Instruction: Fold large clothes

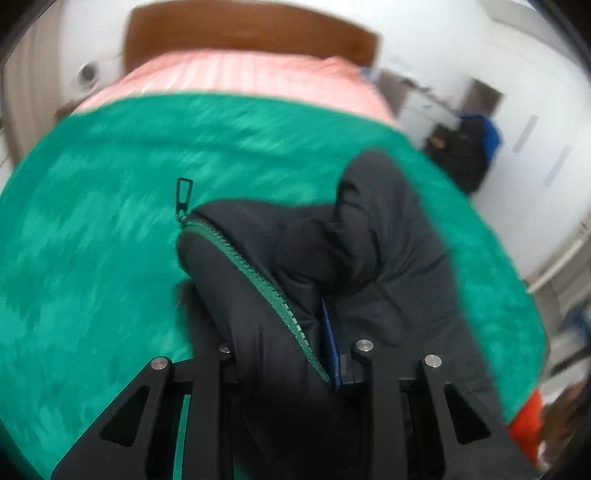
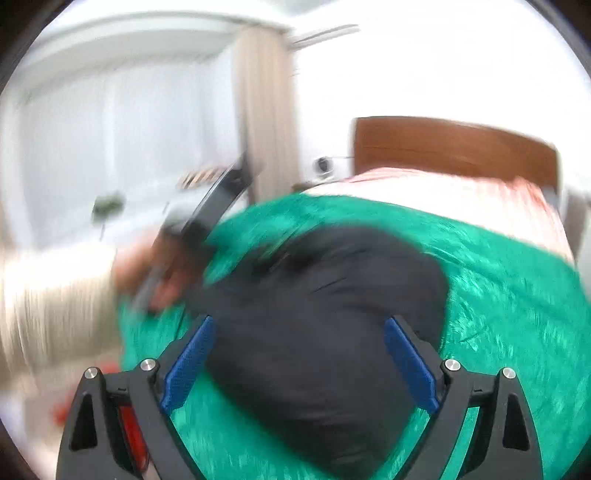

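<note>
The left gripper (image 1: 288, 354) is clamped on a fold of the black jacket (image 1: 369, 251) beside its green zipper (image 1: 266, 284). The right gripper (image 2: 299, 358) stands wide open, the jacket's bulk between its blue pads (image 2: 190, 363), apparently untouched. The jacket lies on a green blanket (image 1: 92, 240), a pink cover (image 1: 240, 77) and wooden headboard (image 1: 240, 33) beyond.

No readable text, label, brand, number or sign in either view; both blurred.
</note>
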A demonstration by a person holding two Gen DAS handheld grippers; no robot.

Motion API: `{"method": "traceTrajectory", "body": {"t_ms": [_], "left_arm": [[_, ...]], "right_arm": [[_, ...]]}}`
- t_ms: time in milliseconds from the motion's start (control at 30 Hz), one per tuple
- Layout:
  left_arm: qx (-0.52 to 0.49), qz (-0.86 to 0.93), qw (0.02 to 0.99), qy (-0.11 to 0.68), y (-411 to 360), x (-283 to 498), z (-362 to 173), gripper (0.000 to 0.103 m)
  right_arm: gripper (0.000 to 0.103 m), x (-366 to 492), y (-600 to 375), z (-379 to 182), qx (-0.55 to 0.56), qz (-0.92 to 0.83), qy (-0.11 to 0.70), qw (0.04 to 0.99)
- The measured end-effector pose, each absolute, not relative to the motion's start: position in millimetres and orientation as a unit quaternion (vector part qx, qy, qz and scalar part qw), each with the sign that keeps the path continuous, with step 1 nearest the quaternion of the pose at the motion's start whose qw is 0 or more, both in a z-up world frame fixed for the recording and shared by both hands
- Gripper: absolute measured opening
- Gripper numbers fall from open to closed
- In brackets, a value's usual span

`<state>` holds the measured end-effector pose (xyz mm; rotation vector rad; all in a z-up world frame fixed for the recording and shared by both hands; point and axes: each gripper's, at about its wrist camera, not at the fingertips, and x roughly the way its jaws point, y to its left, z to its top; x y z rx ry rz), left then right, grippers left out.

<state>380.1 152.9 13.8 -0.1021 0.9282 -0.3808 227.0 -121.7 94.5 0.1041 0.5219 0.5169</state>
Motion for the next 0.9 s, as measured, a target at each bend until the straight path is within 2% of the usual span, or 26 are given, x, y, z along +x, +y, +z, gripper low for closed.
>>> {"method": "traceTrajectory", "body": {"t_ms": [200, 267, 300, 333, 400, 467, 600, 767, 900], "left_arm": [[-0.123, -0.171, 0.874, 0.438, 189.5, 374.2, -24.7, 0.028], [-0.117, -0.171, 0.877, 0.434, 183.8, 374.3, -30.6, 0.028], [-0.115, -0.170, 0.878, 0.433, 180.7, 375.1, -33.2, 0.028], [-0.113, -0.165, 0.879, 0.433, 178.8, 375.8, -36.5, 0.028], [-0.128, -0.159, 0.877, 0.434, 180.1, 374.5, -44.5, 0.031], [-0.157, -0.163, 0.869, 0.439, 184.8, 380.2, -52.5, 0.032], [-0.112, -0.154, 0.878, 0.439, 169.3, 374.5, -45.4, 0.032], [-0.066, -0.136, 0.889, 0.432, 164.4, 362.2, -32.5, 0.032], [-0.036, -0.124, 0.895, 0.427, 158.7, 353.6, -27.7, 0.032]], "right_arm": [[0.092, 355.6, -100.9, 79.0, 0.102, 0.198, 0.293, 0.930], [0.092, 396.4, -73.3, 53.7, 0.063, 0.197, 0.326, 0.922], [0.092, 418.5, -59.7, 30.9, 0.048, 0.190, 0.368, 0.909], [0.097, 440.3, -47.7, -3.2, 0.042, 0.177, 0.425, 0.887], [0.103, 453.1, -48.4, -30.2, 0.044, 0.152, 0.436, 0.886], [0.103, 459.6, -61.1, -42.3, 0.072, 0.146, 0.442, 0.882], [0.102, 447.5, -71.9, -28.2, 0.066, 0.158, 0.435, 0.884], [0.102, 331.1, -55.9, 26.7, 0.041, 0.226, 0.339, 0.912], [0.102, 261.8, -4.3, 6.1, -0.065, 0.237, 0.312, 0.918]]}}
